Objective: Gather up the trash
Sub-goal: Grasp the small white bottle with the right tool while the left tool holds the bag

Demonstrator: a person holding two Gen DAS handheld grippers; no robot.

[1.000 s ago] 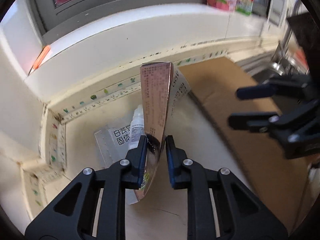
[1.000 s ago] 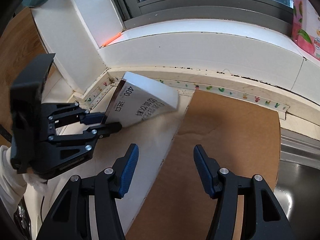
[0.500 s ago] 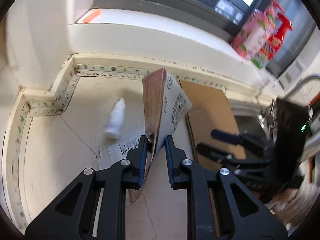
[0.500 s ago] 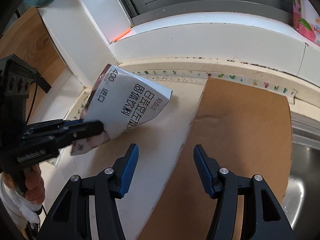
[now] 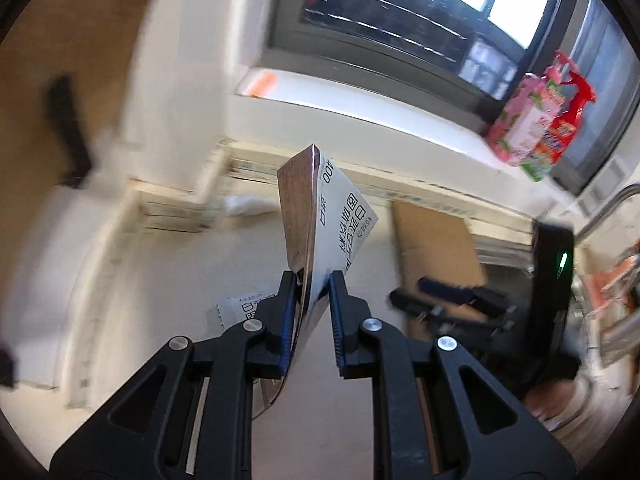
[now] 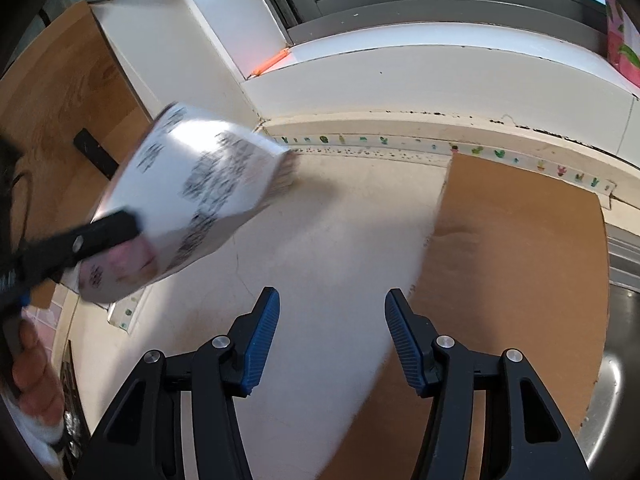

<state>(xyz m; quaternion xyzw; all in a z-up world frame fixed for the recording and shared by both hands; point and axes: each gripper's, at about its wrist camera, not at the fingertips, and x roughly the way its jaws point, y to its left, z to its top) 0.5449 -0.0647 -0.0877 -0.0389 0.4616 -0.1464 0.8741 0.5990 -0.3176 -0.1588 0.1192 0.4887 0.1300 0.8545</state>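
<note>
My left gripper is shut on a flattened white carton with black print and a brown side, held up above the cream counter. The carton also shows in the right wrist view, blurred, at the left with the left gripper's black finger across it. A small white bottle and a printed paper scrap lie on the counter beneath. My right gripper is open and empty over the counter; it also shows in the left wrist view.
A brown cardboard sheet covers the counter's right part. A steel sink lies at the far right. Pink and red packages stand on the window sill. A wooden cabinet is at the left.
My left gripper has lifted the carton higher and swung it left, away from the counter corner. The right gripper has stayed open over the counter.
</note>
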